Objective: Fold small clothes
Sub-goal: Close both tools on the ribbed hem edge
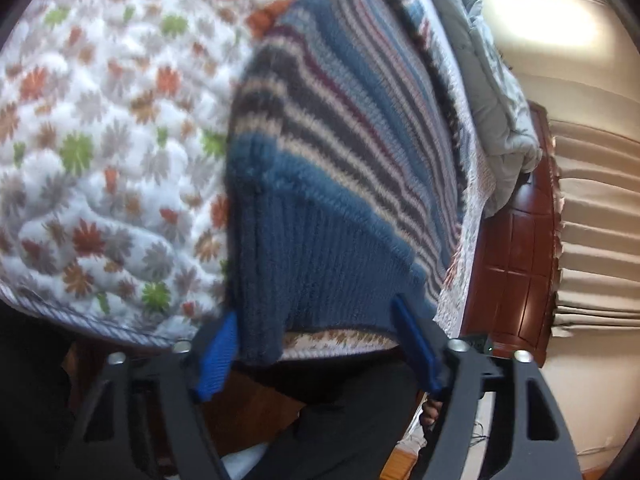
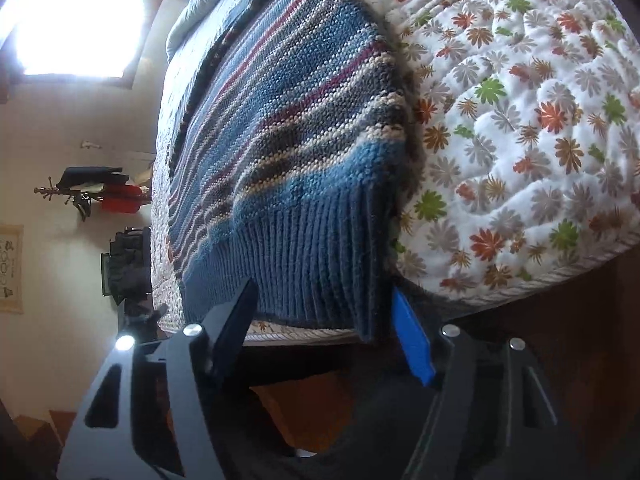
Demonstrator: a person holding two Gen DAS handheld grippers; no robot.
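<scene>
A quilted bedspread (image 1: 100, 160) patterned with orange, green and grey flowers covers the bed, and on it a striped knit sweater (image 1: 340, 140) lies spread flat, its ribbed blue hem at the near edge of the mattress and hanging a little over it. Beyond, at about two o'clock from the left gripper, a grey duvet (image 1: 496, 92) is bunched against a dark wooden headboard (image 1: 516, 248).

This looks like the opening of the fold: both tools are set at the hem, one to each bottom corner. The left gripper (image 1: 320, 344) has the hem's left corner lying between its blue pads (image 1: 218, 360), straight ahead at twelve o'clock. The right gripper (image 2: 324, 336) brackets the opposite corner the same way, the rib dangling between its fingers toward one o'clock. Each pair of jaws stands partly apart with wool in the gap; I can't make out the pads actually pinching the knit on either side, so I'd call both still unclenched.

The next move, I'd judge, calls for closing firmly on the thick rib, both sides alike, then lifting the hem and carrying it up toward the neck without letting either corner slip.
</scene>
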